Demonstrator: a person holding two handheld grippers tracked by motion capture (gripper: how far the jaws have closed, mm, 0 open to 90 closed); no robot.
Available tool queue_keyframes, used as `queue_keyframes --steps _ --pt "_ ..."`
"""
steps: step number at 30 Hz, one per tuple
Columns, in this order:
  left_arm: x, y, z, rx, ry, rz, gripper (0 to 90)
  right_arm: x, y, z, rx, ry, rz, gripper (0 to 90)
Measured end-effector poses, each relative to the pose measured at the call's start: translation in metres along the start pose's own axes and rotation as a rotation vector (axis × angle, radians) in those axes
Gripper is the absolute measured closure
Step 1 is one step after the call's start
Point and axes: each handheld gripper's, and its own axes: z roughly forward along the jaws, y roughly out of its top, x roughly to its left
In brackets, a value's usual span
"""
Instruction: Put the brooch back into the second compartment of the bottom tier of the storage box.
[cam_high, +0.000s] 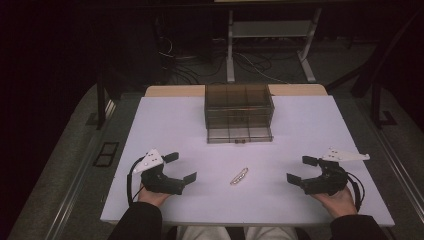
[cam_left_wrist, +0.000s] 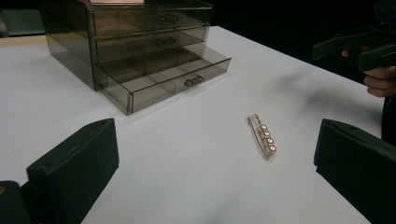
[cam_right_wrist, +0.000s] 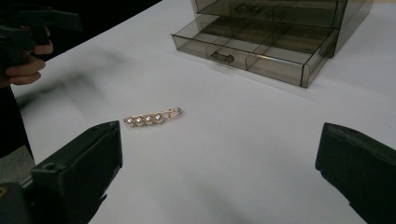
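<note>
A smoky drawer box stands on the white table, bottom drawer pulled out. A hair clip lies between the wide-spread left gripper and right gripper.

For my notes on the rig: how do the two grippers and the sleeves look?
Both the left gripper and the right gripper are black, each with two blocky jaws, a white three-cornered plate on top and a black cable looping behind. The sleeves are dark.
</note>
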Motion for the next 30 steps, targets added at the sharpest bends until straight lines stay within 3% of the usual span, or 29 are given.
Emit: queue_keyframes --steps 30 --pt "-0.0085 0.0048 -0.0043 0.014 0.001 0.014 0.0 -0.0015 0.0005 -0.0023 0.006 0.007 -0.001 0.3"
